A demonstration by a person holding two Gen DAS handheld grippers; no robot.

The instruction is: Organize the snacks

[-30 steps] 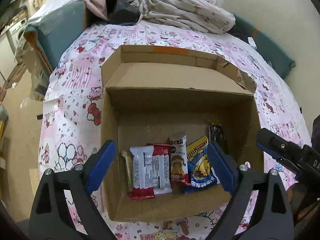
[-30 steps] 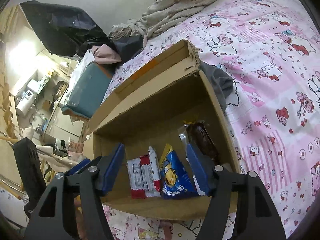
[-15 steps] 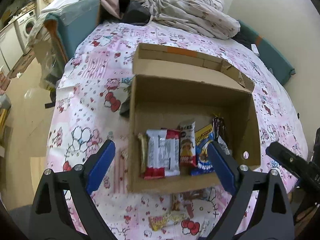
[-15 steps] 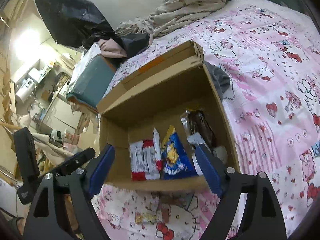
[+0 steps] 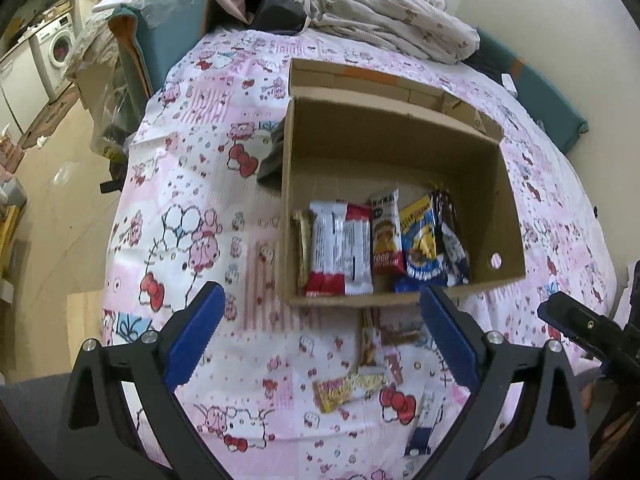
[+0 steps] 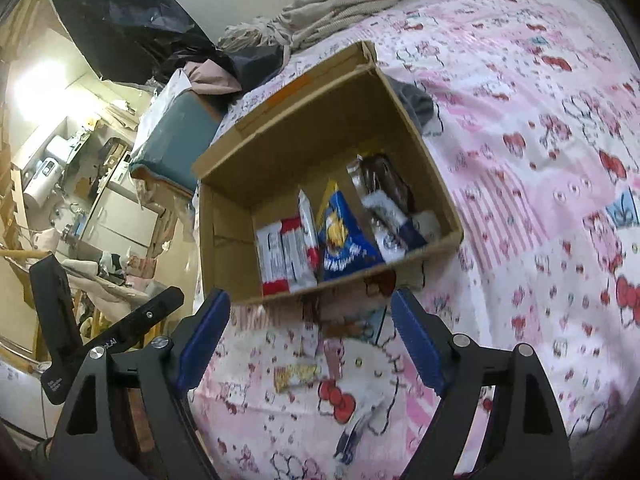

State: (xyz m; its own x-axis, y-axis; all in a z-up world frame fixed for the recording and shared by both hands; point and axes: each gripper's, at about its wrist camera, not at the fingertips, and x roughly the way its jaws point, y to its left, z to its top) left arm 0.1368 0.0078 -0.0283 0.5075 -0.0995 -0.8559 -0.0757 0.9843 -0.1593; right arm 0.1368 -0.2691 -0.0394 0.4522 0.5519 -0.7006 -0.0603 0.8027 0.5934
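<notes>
Below both grippers lies a bed covered with a pink cartoon-print sheet, and an open cardboard box sits on it. Inside the box, snack packets stand in a row against its near wall: a red and white packet, a slim red packet, a blue and yellow bag and a dark wrapper. The far half of the box floor is bare cardboard. Loose snacks lie on the sheet just outside the near wall, among them a yellow wrapper and a blue and white packet. The left gripper hangs above these loose snacks with its jaws wide and holding nothing. The right gripper hangs over the same patch, jaws also wide and holding nothing. Bare sheet spreads to both sides of the box. A crumpled blanket lies beyond the box at the far edge of the bed.
</notes>
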